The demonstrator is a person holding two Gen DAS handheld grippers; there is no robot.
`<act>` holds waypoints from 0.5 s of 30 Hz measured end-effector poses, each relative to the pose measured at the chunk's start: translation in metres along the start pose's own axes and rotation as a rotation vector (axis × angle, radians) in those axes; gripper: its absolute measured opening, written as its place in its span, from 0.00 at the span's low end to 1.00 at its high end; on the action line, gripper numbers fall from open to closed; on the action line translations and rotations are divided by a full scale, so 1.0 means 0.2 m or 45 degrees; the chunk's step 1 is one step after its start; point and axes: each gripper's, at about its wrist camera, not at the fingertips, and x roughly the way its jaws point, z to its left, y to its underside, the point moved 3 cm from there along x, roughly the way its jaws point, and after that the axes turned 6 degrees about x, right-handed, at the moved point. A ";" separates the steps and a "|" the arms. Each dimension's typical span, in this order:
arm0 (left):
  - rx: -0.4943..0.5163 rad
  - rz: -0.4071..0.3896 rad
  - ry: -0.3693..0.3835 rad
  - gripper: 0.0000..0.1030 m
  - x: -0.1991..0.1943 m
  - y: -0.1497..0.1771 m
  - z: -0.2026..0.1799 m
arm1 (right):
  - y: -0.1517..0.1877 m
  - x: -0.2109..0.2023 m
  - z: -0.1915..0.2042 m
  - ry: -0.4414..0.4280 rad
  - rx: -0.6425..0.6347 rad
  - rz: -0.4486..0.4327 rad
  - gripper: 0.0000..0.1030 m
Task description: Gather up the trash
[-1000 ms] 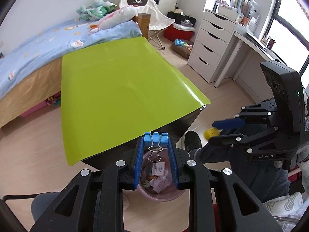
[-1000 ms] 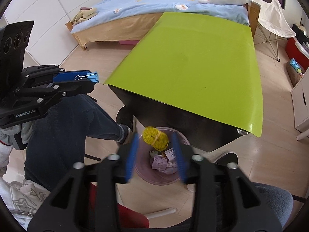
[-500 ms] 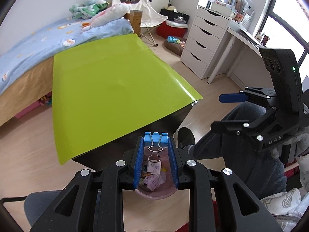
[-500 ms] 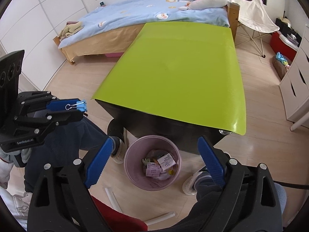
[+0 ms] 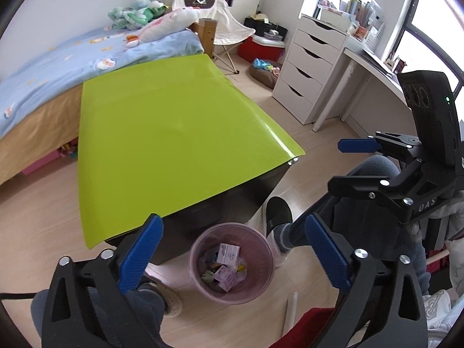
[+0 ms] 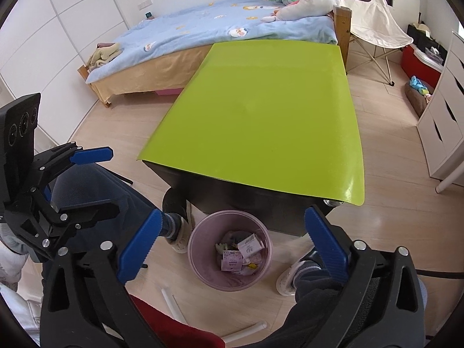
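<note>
Both the left tongs (image 5: pixel 232 249) and right tongs (image 6: pixel 232 240) gape wide, holding nothing, above the pink bin (image 5: pixel 232 264) of trash on the wooden floor (image 6: pixel 391 133) beside the green table (image 5: pixel 174 133); a bed (image 6: pixel 203 29) stands behind.

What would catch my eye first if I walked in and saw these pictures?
The bright lime-green tabletop fills the middle of the room, with nothing lying on the part in view. Just below its near edge a pink wastebasket stands on the wooden floor, holding small paper packets and scraps. Both blue-tipped grippers, left gripper and right gripper, hang wide open above it, holding nothing.
</note>
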 end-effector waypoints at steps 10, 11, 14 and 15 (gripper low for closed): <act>-0.027 0.010 -0.055 0.93 -0.01 -0.03 0.07 | -0.05 -0.01 0.03 -0.003 0.004 -0.025 0.97; -0.037 0.009 -0.068 0.93 -0.02 -0.04 0.09 | -0.07 -0.02 0.03 -0.001 0.004 -0.035 0.97; -0.049 -0.012 -0.089 0.93 -0.04 -0.07 0.12 | -0.11 -0.04 0.05 0.003 -0.005 -0.061 0.97; -0.047 -0.024 -0.101 0.93 -0.05 -0.09 0.13 | -0.12 -0.05 0.05 0.005 -0.008 -0.069 0.97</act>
